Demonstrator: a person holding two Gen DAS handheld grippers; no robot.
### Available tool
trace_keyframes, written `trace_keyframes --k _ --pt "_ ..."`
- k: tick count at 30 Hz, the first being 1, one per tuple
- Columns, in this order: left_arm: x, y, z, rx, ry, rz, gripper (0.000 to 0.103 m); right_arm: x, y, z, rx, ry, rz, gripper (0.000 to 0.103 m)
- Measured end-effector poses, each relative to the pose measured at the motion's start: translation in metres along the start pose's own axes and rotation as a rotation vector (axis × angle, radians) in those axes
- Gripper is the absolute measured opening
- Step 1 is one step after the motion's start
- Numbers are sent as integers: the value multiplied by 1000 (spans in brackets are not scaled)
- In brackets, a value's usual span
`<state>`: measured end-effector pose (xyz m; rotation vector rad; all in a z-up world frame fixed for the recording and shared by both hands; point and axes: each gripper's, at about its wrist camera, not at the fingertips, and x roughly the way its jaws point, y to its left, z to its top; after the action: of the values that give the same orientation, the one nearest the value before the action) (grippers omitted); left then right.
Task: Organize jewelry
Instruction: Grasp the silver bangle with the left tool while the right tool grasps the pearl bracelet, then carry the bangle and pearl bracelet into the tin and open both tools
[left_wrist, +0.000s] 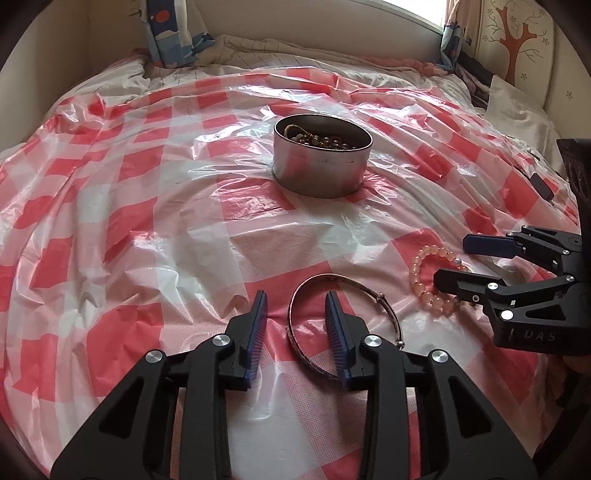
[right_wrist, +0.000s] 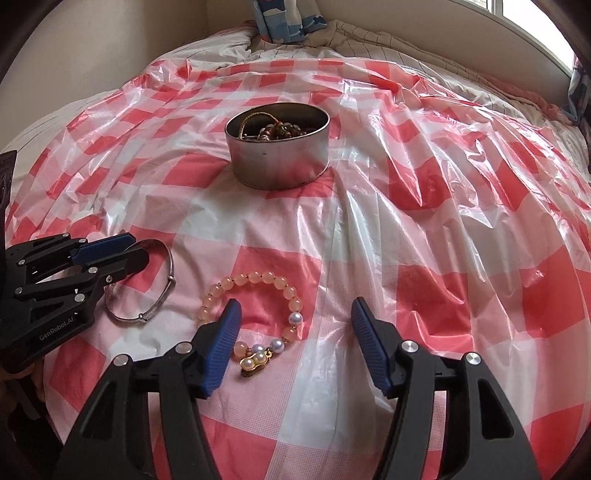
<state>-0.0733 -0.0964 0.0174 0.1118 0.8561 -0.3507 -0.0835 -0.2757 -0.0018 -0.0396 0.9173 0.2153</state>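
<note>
A round metal tin (left_wrist: 320, 162) (right_wrist: 277, 152) holding beaded and gold jewelry stands mid-bed. A silver bangle (left_wrist: 362, 291) (right_wrist: 162, 284) lies on the checked sheet. My left gripper (left_wrist: 297, 301) (right_wrist: 135, 245) is open, its fingers straddling the bangle's left rim. A pink bead bracelet (left_wrist: 419, 273) (right_wrist: 258, 278) with pearls and a gold clasp lies to the right. My right gripper (right_wrist: 293, 310) (left_wrist: 452, 258) is open low over it, its left finger inside the loop.
A red-and-white checked plastic sheet (left_wrist: 184, 221) (right_wrist: 443, 221) covers the bed. Pillows and a patterned curtain (left_wrist: 173, 33) are at the far edge. A small dark object (left_wrist: 541, 186) lies at the right side.
</note>
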Motion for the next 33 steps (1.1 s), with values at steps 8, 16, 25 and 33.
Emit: trace_keyframes --k 8,16,25,33 --pt "1 -1 1 12 0 7 41 -2 -4 0 36 -8 36 64" --pt "3 -8 -2 49 26 -5 5 1 3 -1 -2 -1 9 41" --pt "-30 6 23 -77 -85 -172 5 -15 -2 2 63 -39 190 8" --pt "-20 5 71 -79 -120 -165 5 -50 -38 34 205 -168 359 8"
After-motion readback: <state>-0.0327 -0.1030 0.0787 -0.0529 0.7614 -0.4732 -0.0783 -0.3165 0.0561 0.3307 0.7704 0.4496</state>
